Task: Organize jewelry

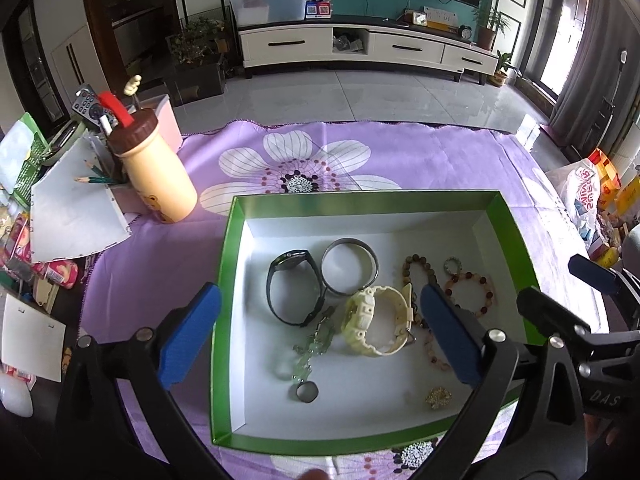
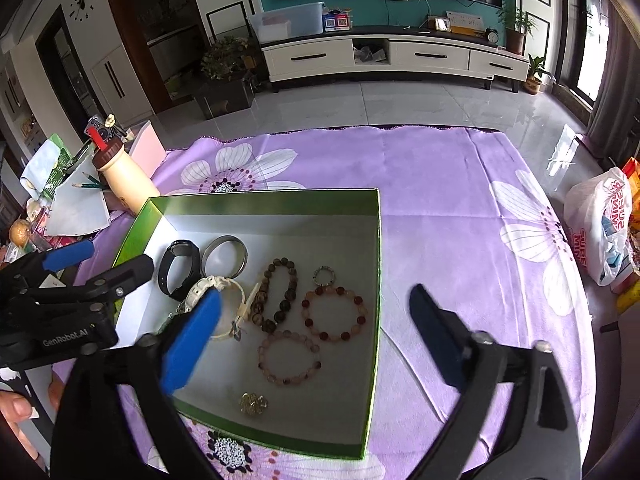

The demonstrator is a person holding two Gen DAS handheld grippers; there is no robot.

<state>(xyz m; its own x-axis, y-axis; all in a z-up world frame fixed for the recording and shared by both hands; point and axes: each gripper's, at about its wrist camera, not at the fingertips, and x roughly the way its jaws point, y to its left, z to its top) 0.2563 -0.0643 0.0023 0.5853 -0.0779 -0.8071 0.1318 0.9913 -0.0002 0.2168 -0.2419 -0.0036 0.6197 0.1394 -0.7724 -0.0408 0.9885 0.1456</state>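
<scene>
A green box (image 1: 360, 196) with a white floor lies on the purple flowered cloth (image 2: 460, 208). In it lie a black watch (image 1: 294, 286), a silver bangle (image 1: 349, 266), a cream watch (image 1: 378, 320), a brown bead bracelet (image 2: 278, 294), a red bead bracelet (image 2: 334, 314), a pink bead bracelet (image 2: 289, 358), a small ring (image 2: 324, 276), a green pendant (image 1: 312, 350), a dark ring (image 1: 307, 392) and a gold brooch (image 2: 253, 403). My left gripper (image 1: 319, 291) hangs open above the watches, holding nothing. My right gripper (image 2: 316, 294) hangs open above the bracelets, also with nothing in it.
A cream bottle (image 1: 154, 172) with a brown cap, pencils and a sheet of paper (image 1: 72, 208) crowd the left edge. A white plastic bag (image 2: 600, 224) sits at the right edge. A person's hand (image 2: 16, 412) shows at lower left.
</scene>
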